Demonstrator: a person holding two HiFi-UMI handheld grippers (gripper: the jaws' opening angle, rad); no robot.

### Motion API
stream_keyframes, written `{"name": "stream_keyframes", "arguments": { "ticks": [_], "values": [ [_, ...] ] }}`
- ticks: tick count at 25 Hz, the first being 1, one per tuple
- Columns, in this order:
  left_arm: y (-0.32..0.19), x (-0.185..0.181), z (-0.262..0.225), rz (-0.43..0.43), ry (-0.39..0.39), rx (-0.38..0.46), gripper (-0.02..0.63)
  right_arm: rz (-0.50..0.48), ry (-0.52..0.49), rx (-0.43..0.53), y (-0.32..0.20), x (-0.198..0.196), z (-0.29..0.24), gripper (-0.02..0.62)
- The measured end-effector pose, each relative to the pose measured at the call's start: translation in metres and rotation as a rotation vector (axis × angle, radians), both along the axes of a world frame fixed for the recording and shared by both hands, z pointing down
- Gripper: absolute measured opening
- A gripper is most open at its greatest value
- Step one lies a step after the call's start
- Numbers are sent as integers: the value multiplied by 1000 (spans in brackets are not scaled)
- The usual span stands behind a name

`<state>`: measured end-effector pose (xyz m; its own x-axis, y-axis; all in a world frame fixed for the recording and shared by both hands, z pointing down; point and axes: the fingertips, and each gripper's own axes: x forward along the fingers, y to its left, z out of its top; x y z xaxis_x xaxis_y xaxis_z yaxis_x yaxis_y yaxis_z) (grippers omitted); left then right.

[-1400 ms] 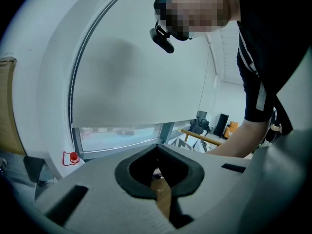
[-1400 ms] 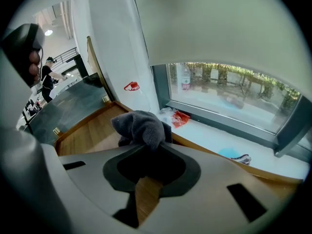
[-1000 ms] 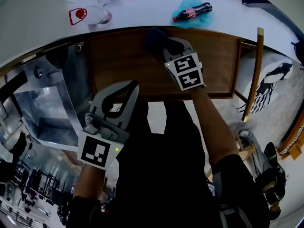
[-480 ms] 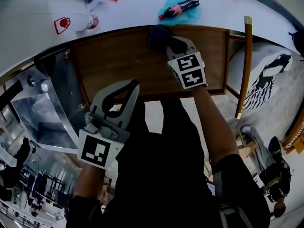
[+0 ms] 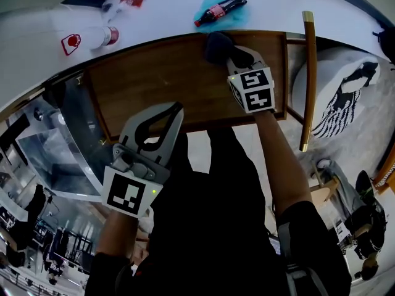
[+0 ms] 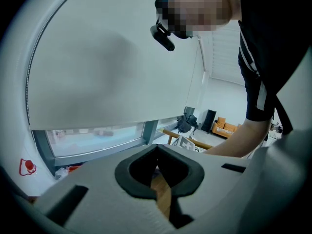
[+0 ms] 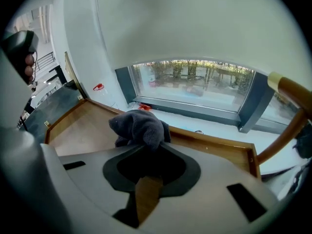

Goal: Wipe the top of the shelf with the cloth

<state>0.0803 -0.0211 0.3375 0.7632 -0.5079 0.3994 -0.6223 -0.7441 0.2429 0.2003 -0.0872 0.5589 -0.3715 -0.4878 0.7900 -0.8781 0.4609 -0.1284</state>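
The brown wooden shelf top [image 5: 160, 82] runs across the head view, with a raised rim at its far edge. A dark grey cloth [image 5: 217, 45] lies bunched on its far right part. My right gripper [image 5: 233, 53] is shut on the cloth and presses it onto the wood. In the right gripper view the cloth [image 7: 139, 126] bulges out past the jaws, near the shelf's back rim [image 7: 214, 143]. My left gripper [image 5: 163, 113] hovers at the shelf's near edge, tips together, holding nothing. The left gripper [image 6: 157, 152] points up toward a window blind.
A white sill behind the shelf carries a cola bottle on a blue cloth [image 5: 217, 9] and a white bottle with a red cap [image 5: 92, 37]. A wooden pole [image 5: 307, 79] stands at the shelf's right end. A shiny metal surface [image 5: 62, 147] lies left.
My right gripper has slid the cloth to the right along the shelf's far edge. The left gripper has stayed at the near edge.
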Motion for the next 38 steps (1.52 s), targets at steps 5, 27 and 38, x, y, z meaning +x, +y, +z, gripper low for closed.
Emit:
{"name": "stream_keyframes", "arguments": {
  "ticks": [5, 27, 38],
  "values": [
    [-1, 15, 2, 23, -3, -6, 18, 47, 19, -4, 1, 26, 1, 59],
    [-5, 69, 7, 83, 2, -20, 18, 169, 133, 22, -1, 117, 1, 60],
    [6, 45, 3, 63, 0, -12, 18, 224, 224, 75, 6, 127, -13, 59]
  ]
}}
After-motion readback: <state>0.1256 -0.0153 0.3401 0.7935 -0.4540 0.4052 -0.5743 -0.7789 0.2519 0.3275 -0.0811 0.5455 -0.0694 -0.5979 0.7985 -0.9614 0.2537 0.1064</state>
